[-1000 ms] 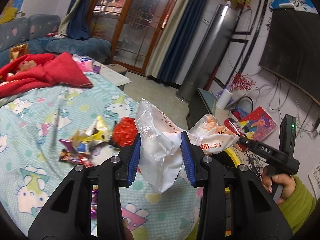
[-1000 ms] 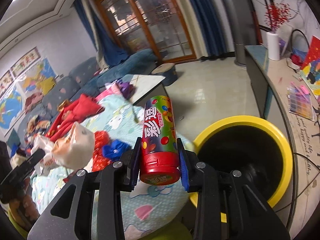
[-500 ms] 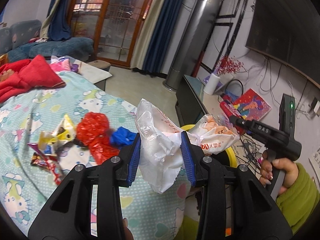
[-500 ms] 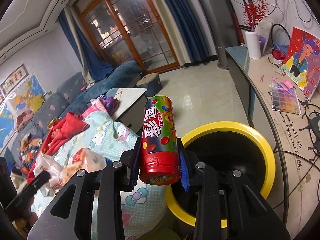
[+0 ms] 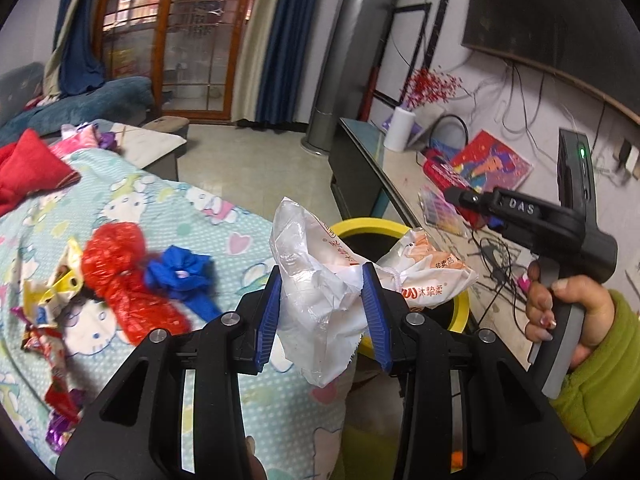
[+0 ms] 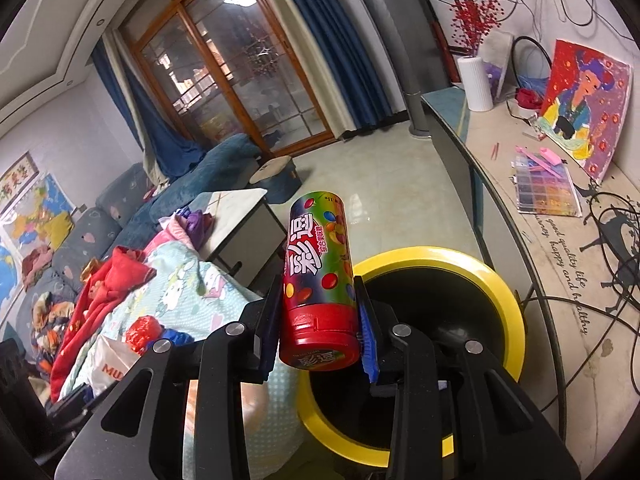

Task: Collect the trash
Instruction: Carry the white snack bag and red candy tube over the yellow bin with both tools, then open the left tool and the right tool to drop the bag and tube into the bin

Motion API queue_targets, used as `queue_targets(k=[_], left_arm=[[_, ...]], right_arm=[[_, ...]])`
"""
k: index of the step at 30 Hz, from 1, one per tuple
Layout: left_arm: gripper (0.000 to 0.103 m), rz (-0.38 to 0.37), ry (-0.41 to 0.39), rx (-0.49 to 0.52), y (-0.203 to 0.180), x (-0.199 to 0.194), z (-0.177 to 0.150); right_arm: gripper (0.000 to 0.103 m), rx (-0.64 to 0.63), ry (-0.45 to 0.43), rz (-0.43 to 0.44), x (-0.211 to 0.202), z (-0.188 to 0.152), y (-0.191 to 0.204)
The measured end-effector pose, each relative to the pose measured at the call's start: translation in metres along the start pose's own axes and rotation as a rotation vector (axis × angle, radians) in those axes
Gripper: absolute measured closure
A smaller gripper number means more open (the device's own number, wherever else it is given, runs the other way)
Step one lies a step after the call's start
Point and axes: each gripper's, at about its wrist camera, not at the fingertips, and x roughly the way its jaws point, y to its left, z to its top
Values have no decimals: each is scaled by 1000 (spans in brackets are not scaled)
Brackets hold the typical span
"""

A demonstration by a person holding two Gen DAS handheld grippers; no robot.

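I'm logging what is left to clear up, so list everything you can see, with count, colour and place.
Crumpled plastic bag: one, white, in left gripper.
Candy tube: one, multicoloured with red cap, in right gripper.
Round bin: one, yellow rim, black inside, beyond both grippers.
Crumpled wrappers: one red, one blue, several foil, on cartoon-cat blanket.
Red cloth: one, far end of blanket.
Left gripper: black, blue pads.
Right gripper: same.
Hand: green sleeve, holding right gripper's handle.

The bin's (image 6: pixel 502 300) mouth gaped open and looked empty, though dark inside. The bed (image 6: pixel 192 292) crowded its left rim, the counter (image 6: pixel 520 240) its right.
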Motion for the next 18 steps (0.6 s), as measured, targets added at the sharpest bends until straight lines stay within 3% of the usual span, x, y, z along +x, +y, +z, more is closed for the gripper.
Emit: queue_targets(k=[18], left_arm=[[71,-26,123,152,-48,75,-13]], right_arm=[[72,86,60,-83,23,-6,-46]])
